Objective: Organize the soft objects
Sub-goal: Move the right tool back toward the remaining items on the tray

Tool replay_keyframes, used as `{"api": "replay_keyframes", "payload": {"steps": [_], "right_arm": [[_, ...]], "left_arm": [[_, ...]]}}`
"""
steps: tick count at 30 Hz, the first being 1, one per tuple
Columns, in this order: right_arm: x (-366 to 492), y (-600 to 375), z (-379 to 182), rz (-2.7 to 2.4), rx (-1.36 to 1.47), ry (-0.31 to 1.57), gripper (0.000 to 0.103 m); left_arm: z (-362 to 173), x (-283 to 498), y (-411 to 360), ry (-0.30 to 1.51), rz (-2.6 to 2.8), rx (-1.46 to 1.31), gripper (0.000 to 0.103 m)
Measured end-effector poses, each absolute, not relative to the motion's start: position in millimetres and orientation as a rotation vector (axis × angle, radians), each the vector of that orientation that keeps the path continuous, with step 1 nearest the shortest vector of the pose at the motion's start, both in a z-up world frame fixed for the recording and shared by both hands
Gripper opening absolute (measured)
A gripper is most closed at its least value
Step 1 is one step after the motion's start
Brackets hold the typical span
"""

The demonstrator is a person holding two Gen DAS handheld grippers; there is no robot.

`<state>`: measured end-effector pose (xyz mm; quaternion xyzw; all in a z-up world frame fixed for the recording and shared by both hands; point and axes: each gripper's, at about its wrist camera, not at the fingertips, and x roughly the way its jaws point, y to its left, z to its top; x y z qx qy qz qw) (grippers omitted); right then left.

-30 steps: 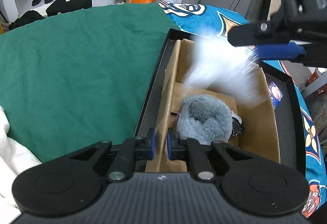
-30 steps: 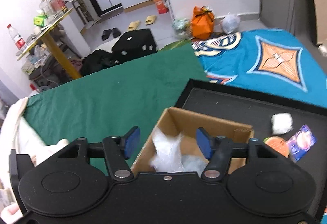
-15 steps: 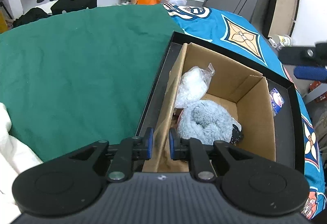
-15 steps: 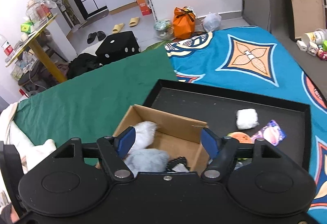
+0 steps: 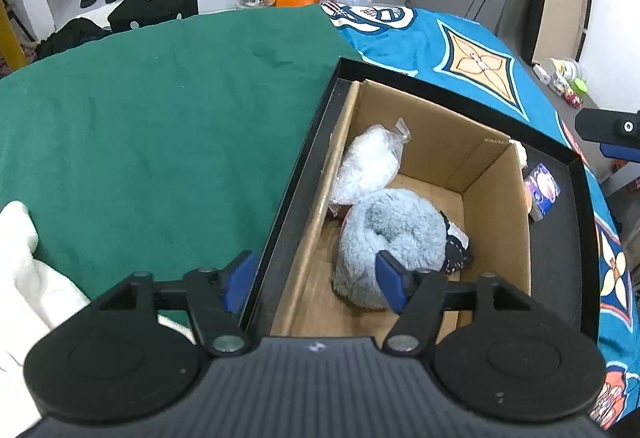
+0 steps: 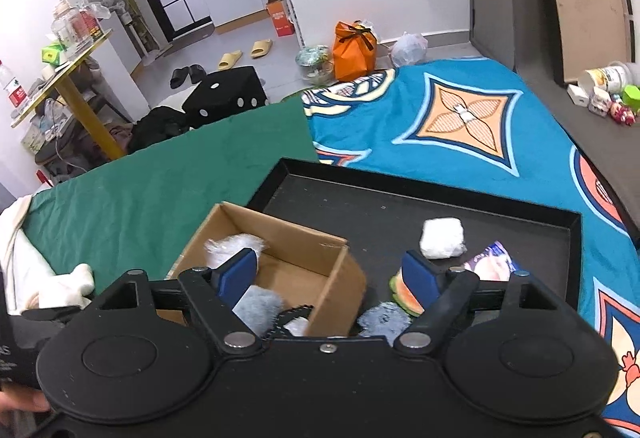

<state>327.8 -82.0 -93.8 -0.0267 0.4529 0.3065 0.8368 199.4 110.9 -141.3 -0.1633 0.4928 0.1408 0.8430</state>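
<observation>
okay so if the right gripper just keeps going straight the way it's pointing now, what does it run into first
Most likely the near right corner of the cardboard box, which sits midway between the open pads of the right gripper. Just right of that line lie a grey-blue fluffy piece and the black tray floor. Depth is hard to judge.

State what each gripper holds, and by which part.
Nothing. The left gripper has just opened astride the box wall, gripping nothing; the right gripper has also been opening, empty.

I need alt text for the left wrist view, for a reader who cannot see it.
The open left gripper hovers over a cardboard box in a black tray. Inside lie a grey fluffy toy and a white bagged item. Green cloth lies beside it.
</observation>
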Motion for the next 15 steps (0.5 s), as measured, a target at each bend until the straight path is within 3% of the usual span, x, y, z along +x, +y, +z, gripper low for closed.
{"api": "replay_keyframes", "payload": {"steps": [15], "right_arm": [[352.8,-136.2,-145.6,0.574,0.04,0.985,0.079]], "left_arm": [[-136.5,214.7,94.0,1.098,0.369,-0.223,0.08]]}}
